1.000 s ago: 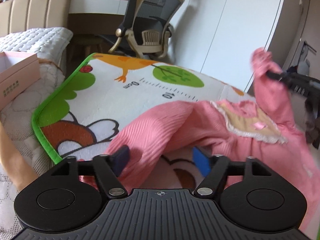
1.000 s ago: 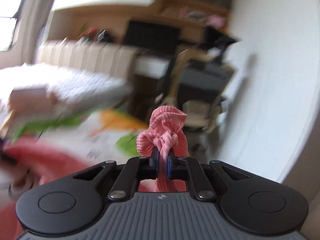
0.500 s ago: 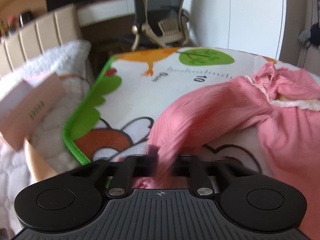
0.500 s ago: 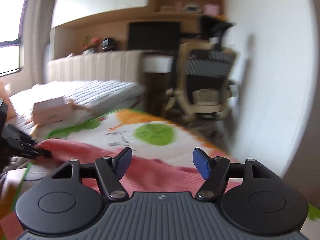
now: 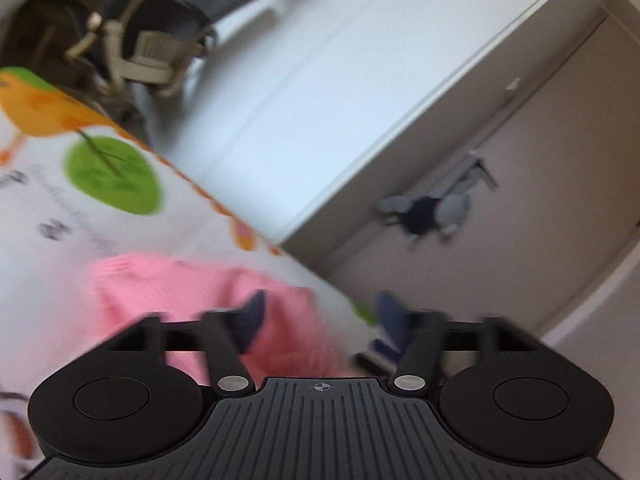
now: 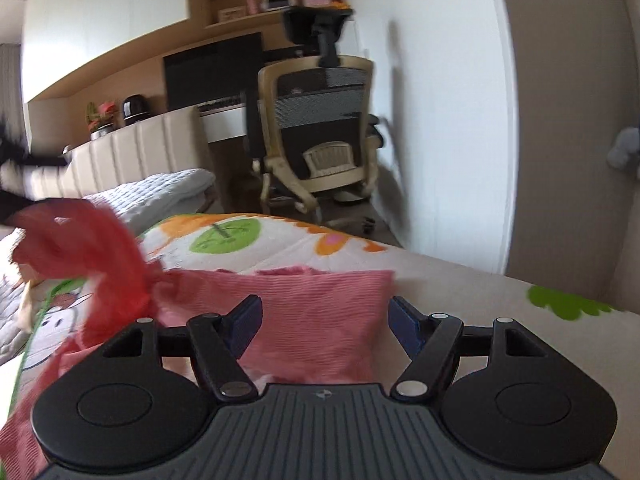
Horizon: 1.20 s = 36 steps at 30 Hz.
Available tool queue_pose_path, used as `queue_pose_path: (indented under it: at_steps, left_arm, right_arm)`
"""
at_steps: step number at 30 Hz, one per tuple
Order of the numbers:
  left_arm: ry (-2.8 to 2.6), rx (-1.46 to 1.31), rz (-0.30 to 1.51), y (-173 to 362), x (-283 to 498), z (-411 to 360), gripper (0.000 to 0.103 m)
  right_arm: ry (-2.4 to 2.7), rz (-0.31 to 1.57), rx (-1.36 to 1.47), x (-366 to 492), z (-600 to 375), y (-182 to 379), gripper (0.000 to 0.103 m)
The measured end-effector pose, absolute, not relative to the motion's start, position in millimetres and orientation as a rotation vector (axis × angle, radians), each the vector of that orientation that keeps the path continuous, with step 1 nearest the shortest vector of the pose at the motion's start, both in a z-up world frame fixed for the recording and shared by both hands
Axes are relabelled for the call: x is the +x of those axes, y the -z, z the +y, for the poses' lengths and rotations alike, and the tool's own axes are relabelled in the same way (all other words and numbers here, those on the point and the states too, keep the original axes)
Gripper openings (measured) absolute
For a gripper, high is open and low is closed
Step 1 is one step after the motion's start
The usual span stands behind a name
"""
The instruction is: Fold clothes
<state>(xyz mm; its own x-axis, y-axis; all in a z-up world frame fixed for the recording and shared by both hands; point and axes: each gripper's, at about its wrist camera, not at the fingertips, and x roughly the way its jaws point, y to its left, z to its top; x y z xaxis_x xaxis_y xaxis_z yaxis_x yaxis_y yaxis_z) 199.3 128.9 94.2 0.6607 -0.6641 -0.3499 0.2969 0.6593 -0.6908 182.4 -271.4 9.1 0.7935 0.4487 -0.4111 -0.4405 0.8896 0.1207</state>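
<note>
A pink ribbed garment [image 6: 320, 312] lies on the cartoon-print mat [image 6: 460, 292]. Its flat part sits just beyond my right gripper [image 6: 324, 320], which is open with nothing between its fingers. At the left of the right wrist view a part of the garment [image 6: 80, 240] is raised off the mat and blurred, next to a dark blurred shape [image 6: 12, 200] at the frame edge. The left wrist view is tilted and blurred. My left gripper [image 5: 320, 316] is open above the mat [image 5: 60, 208], with the garment [image 5: 180, 292] behind its left finger.
Past the mat's far edge stand an office chair [image 6: 320, 136] and a desk with a dark monitor [image 6: 212, 72]. A bed with a white quilt [image 6: 160, 196] lies at the left. A white wardrobe [image 5: 320, 100] and a beige door with a grey item hanging [image 5: 432, 208] are on the right.
My left gripper, shut on the garment half a second ago, is now open and has swung right. My right gripper let go earlier, stays open and now faces the flat part.
</note>
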Motion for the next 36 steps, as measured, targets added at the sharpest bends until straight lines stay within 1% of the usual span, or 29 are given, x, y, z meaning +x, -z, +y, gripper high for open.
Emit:
queue_pose_path:
  at_steps: [1, 2, 3, 7, 11, 12, 13, 14, 15, 16, 17, 21, 25, 26, 28, 29, 30, 31, 32, 33, 34, 36]
  left_arm:
    - [0.608, -0.629, 0.624, -95, 199, 122, 0.085]
    - [0.621, -0.625, 0.612, -96, 198, 118, 0.093]
    - [0.625, -0.623, 0.600, -98, 195, 117, 0.094]
    - [0.553, -0.559, 0.549, -103, 181, 125, 0.096]
    - [0.356, -0.310, 0.515, -95, 162, 127, 0.097]
    - [0.312, -0.234, 0.507, -91, 157, 125, 0.097]
    - [0.283, -0.164, 0.503, -86, 152, 123, 0.097]
    - [0.272, -0.100, 0.503, -79, 148, 119, 0.097]
    - [0.275, -0.044, 0.506, -72, 144, 115, 0.098]
    - [0.290, -0.006, 0.517, -66, 142, 112, 0.098]
    - [0.310, 0.025, 0.531, -60, 141, 108, 0.099]
    - [0.375, 0.077, 0.582, -37, 144, 94, 0.100]
    - [0.414, 0.073, 0.631, -17, 152, 82, 0.100]
    - [0.422, 0.073, 0.644, -13, 153, 80, 0.100]
    - [0.436, 0.075, 0.669, -5, 156, 76, 0.100]
    - [0.440, 0.078, 0.682, -3, 157, 75, 0.100]
    - [0.443, 0.081, 0.694, -1, 158, 74, 0.100]
    - [0.455, 0.073, 0.699, -2, 158, 75, 0.100]
    - [0.470, 0.062, 0.701, -5, 159, 77, 0.100]
    - [0.488, 0.034, 0.695, -10, 161, 80, 0.100]
    - [0.509, -0.001, 0.686, -16, 163, 83, 0.100]
    - [0.547, -0.078, 0.662, -28, 170, 89, 0.100]
  right_arm:
    - [-0.496, 0.438, 0.000, 180, -264, -11, 0.071]
    - [-0.514, 0.427, -0.023, 176, -258, -14, 0.072]
    - [-0.535, 0.419, -0.039, 172, -251, -16, 0.073]
    - [-0.666, 0.456, -0.032, 163, -222, -18, 0.075]
    - [-0.772, 0.569, -0.034, 165, -186, 5, 0.076]
    - [-0.783, 0.610, -0.020, 168, -179, 14, 0.073]
    - [-0.793, 0.650, -0.005, 170, -172, 22, 0.065]
    - [-0.799, 0.668, -0.005, 171, -167, 26, 0.033]
    - [-0.801, 0.668, -0.016, 170, -163, 26, 0.021]
    - [-0.802, 0.667, -0.028, 169, -160, 26, 0.020]
    - [-0.795, 0.639, -0.037, 170, -159, 18, 0.018]
    - [-0.695, 0.427, -0.049, 190, -178, -49, 0.017]
    - [-0.563, 0.358, -0.137, 221, -199, -80, 0.017]
    - [-0.533, 0.377, -0.161, 229, -204, -76, 0.017]
    - [-0.501, 0.480, -0.186, 246, -214, -55, 0.017]
    - [-0.483, 0.541, -0.194, 254, -220, -39, 0.021]
    - [-0.462, 0.604, -0.200, 260, -225, -21, 0.028]
    - [-0.434, 0.657, -0.211, 264, -231, -4, 0.030]
    - [-0.403, 0.691, -0.217, 265, -237, 10, 0.034]
    - [-0.385, 0.706, -0.202, 265, -246, 18, 0.041]
    - [-0.377, 0.709, -0.161, 264, -257, 20, 0.044]
    - [-0.383, 0.655, -0.079, 258, -270, 7, 0.045]
